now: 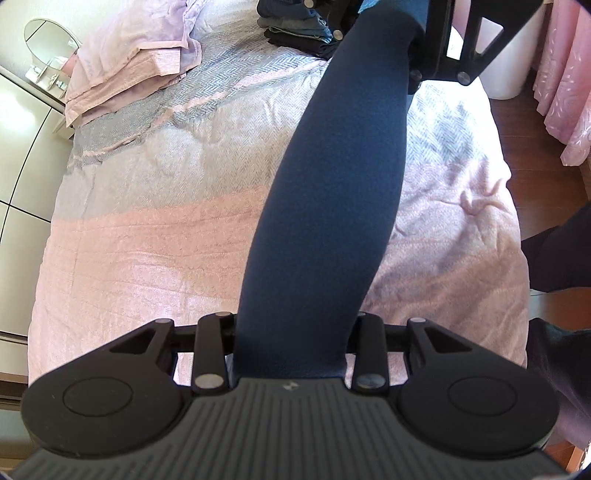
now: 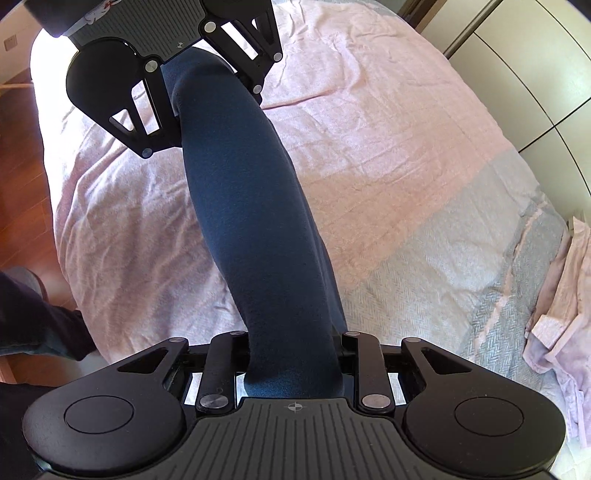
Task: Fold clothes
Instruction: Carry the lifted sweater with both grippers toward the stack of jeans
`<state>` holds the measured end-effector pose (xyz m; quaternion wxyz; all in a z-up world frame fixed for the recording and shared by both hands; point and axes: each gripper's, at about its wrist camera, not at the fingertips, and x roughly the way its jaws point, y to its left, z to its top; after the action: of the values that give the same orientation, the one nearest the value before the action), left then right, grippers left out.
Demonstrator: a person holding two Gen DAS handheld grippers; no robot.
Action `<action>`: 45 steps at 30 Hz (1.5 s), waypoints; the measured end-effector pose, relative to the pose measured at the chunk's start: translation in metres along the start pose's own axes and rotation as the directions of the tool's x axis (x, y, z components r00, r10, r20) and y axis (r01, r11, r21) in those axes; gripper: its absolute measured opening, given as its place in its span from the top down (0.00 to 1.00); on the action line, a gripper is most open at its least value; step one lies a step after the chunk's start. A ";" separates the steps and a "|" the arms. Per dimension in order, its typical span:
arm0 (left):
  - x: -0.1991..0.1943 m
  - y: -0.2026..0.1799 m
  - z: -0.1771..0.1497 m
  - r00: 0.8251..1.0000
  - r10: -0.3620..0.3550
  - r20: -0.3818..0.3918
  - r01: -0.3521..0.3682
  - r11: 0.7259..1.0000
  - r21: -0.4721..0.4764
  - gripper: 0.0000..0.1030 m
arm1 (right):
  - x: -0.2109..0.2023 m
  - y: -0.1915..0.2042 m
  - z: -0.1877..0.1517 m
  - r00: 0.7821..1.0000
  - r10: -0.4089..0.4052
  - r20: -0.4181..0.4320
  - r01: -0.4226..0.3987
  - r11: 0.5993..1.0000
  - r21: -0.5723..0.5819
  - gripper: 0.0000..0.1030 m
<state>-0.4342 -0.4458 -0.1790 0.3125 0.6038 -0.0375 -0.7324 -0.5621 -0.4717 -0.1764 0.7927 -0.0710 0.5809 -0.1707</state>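
The left gripper (image 1: 291, 354) clamped 1 end of a dark blue garment (image 1: 332, 192) and the right gripper (image 2: 295, 369) clamped the other, holding it stretched in the air between them above the pink bed (image 1: 147, 258). Folded clothes (image 1: 295, 29) sat near pink pillows (image 1: 129, 55).

A dark blue garment (image 1: 332, 192) stretches taut above a pink-and-grey bedspread (image 1: 147, 240), clamped in the left claw (image 1: 291, 354) and apparently gripped by the right claw (image 1: 417, 62); folded clothes (image 1: 295, 33) lie beyond.
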 end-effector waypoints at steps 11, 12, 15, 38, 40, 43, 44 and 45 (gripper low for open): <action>-0.021 0.001 -0.029 1.000 0.016 -0.001 -0.016 1.000 0.027 0.69 | -0.005 0.024 0.024 1.000 -0.001 0.017 0.001 1.000 0.008 0.75; -0.020 0.003 -0.032 1.000 0.017 -0.003 -0.017 0.999 0.029 0.69 | -0.005 0.026 0.026 1.000 0.003 0.019 -0.003 1.000 0.007 0.75; -0.018 0.011 -0.038 1.000 0.028 -0.006 -0.028 0.999 0.025 0.69 | 0.002 0.024 0.035 1.000 0.013 0.019 -0.013 1.000 -0.015 0.75; -0.041 0.053 0.191 0.934 0.033 0.355 -0.149 0.941 0.305 0.69 | -0.116 -0.065 -0.086 0.953 -0.281 -0.116 0.301 0.926 0.227 0.75; -0.044 0.060 0.241 0.913 0.034 0.406 -0.177 0.930 0.322 0.69 | -0.138 -0.087 -0.115 0.935 -0.329 -0.134 0.354 0.902 0.248 0.75; -0.043 0.074 0.323 0.881 0.044 0.472 -0.226 0.914 0.336 0.69 | -0.173 -0.130 -0.164 0.902 -0.402 -0.160 0.431 0.866 0.255 0.75; -0.040 0.077 0.351 0.872 0.051 0.487 -0.238 0.913 0.331 0.69 | -0.182 -0.145 -0.183 0.892 -0.422 -0.163 0.451 0.856 0.254 0.75; -0.036 0.080 0.378 0.864 0.057 0.501 -0.249 0.912 0.326 0.69 | -0.189 -0.163 -0.202 0.885 -0.436 -0.165 0.465 0.849 0.252 0.75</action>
<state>-0.7414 -0.6138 -0.0122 0.2288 0.4466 -0.3037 -0.8099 -0.8341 -0.5395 -0.0203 0.7016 -0.0821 0.5569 -0.4370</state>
